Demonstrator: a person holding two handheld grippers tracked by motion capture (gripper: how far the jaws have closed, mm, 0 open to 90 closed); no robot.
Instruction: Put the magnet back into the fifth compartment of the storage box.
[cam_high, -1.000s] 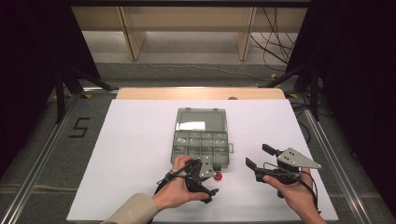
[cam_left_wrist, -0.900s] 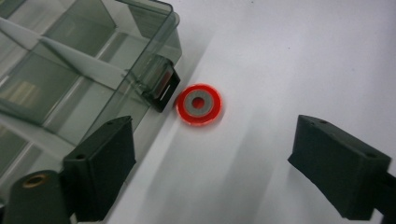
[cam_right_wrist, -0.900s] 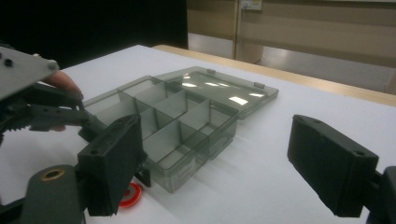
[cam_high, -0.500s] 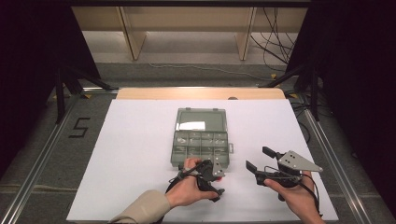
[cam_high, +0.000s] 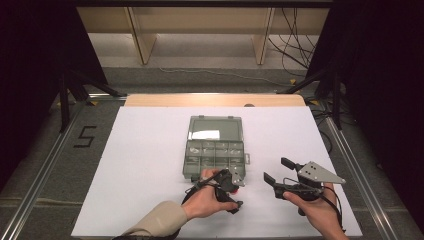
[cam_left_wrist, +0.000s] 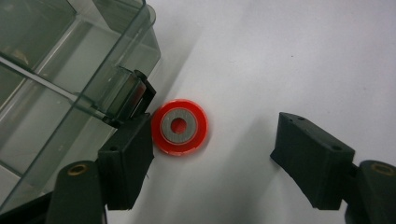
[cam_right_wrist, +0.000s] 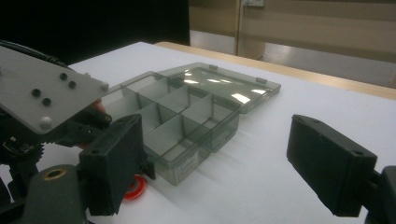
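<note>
A red ring with a grey centre lies flat on the white table sheet, right by the near right corner of a clear compartment box. My left gripper points down over the ring, its jaws having just been closing. One finger is at the ring's edge and the other stands well clear, so nothing is gripped. In the high view the left gripper sits at the box's near edge. My right gripper hovers open to the right with nothing between its fingers.
The box's lid lies open flat on the far side, and its compartments look bare. The white sheet covers the table, with a wooden strip along the far edge. The left gripper's grey plate shows close in the right gripper view.
The left hand has shifted right along the box's near edge, bringing its gripper down over the red ring. The right hand has not moved.
</note>
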